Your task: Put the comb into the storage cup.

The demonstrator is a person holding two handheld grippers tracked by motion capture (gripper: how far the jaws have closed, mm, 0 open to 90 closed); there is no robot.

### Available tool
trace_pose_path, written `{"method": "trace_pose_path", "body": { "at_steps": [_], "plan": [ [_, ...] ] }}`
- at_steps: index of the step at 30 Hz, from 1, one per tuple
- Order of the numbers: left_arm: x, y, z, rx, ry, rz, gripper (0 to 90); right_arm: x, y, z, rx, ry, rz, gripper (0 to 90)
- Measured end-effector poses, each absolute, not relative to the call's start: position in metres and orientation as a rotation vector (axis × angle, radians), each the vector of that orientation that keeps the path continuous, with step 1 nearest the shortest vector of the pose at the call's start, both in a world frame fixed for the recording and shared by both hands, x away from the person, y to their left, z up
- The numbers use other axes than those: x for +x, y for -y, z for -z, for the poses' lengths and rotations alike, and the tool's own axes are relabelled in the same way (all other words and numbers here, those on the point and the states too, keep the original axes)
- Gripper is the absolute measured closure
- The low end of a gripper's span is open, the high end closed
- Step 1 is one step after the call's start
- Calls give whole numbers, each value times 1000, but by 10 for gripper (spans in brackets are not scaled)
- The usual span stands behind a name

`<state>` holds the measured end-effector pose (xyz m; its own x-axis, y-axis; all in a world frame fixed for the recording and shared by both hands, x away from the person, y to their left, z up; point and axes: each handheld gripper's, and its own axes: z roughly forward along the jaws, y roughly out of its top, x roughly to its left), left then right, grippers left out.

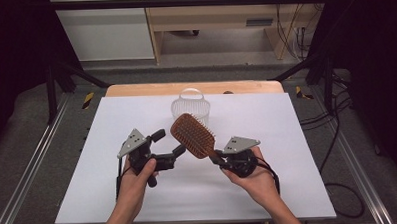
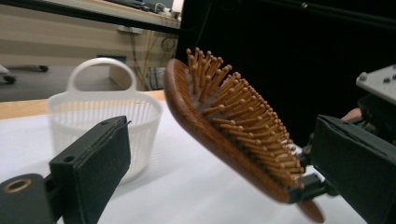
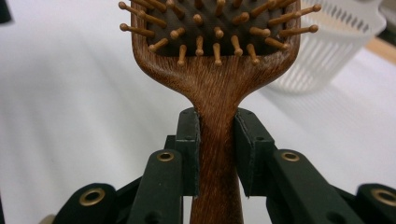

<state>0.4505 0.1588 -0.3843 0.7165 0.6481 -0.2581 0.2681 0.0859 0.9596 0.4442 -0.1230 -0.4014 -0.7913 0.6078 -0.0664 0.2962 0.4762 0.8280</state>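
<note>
Right gripper (image 3: 217, 149) clamps the wooden hairbrush (image 3: 215, 70) handle; left gripper (image 2: 219, 168) gapes wide.

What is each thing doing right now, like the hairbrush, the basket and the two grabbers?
Brown wooden paddle hairbrush: lifted off the table, tilted, bristles facing up, handle clamped.
White slotted plastic basket: upright on the table, handle up, looks empty.
Right gripper: shut on the hairbrush handle.
Left gripper: open, jaws apart beside the brush head, holding nothing.
White table sheet: lying flat.
</note>
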Motion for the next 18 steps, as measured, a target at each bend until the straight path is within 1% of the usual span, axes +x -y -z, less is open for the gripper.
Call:
{"method": "trace_pose_path", "body": {
  "at_steps": [8,18],
  "plan": [
    [458,-143,377,1451,-787,-257,54,438,121,400,737,-2301,-1318,729],
    [460,-130,366,1439,-791,-232,85,430,121,401,745,-2213,-1382,729]
  ]
}}
